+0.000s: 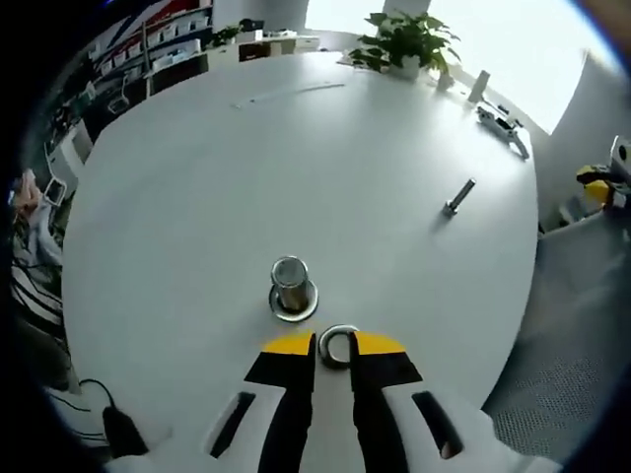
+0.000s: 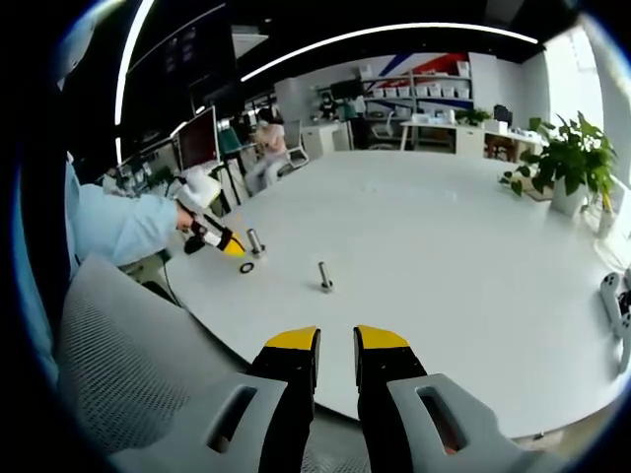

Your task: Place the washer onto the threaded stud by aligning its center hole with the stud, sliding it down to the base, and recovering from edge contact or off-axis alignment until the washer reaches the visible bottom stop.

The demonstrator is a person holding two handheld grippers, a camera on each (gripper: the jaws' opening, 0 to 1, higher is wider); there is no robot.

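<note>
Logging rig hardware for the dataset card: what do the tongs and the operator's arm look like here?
Both tongs match: the left tongs and right tongs each have two pale grey bodies with a dark slot, black mid sections and yellow tips. In the right gripper view the left tongs come in from the left, held out from a light blue sleeve.

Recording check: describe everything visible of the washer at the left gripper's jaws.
The washer is a small flat ring of shiny grey metal with a round centre hole. It sits at the tips of the left gripper, pinched between its jaws, short of the upright stud and not yet over it. In the right gripper view it reads as a dark ring.
</note>
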